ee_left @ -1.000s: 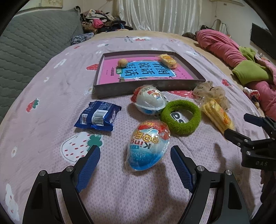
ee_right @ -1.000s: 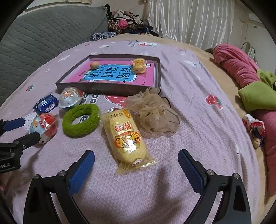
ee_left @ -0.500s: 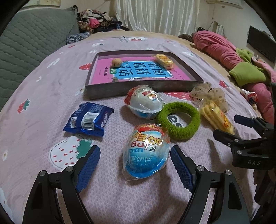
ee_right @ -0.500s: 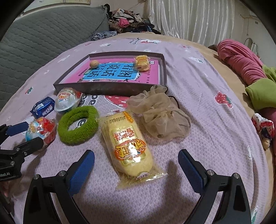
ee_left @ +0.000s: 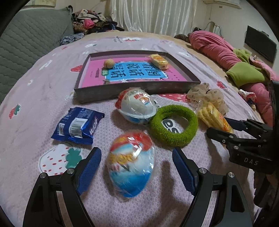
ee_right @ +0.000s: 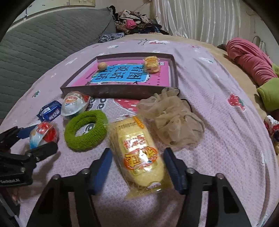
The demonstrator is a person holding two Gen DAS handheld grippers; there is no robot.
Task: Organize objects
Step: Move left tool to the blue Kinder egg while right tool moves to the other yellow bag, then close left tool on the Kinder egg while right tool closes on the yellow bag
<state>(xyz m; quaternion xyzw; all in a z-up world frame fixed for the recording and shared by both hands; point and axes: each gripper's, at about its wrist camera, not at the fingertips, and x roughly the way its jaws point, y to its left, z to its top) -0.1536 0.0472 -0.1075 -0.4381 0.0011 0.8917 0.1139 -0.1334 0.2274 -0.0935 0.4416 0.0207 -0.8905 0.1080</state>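
Bedding: a lilac strawberry-print sheet [ee_left: 43,90] covers the bed, with a grey quilted headboard [ee_left: 22,45] behind and white curtains [ee_left: 153,15] beyond. A shallow tray [ee_left: 132,89] holds a pink book. Left gripper [ee_left: 135,162] points steeply down, jaws apart, straddling a wrapped toy egg [ee_left: 131,165] without contact. Right gripper [ee_right: 136,161] has just been closing around the yellow cake packet [ee_right: 139,152]; pads flank it, contact not confirmed.
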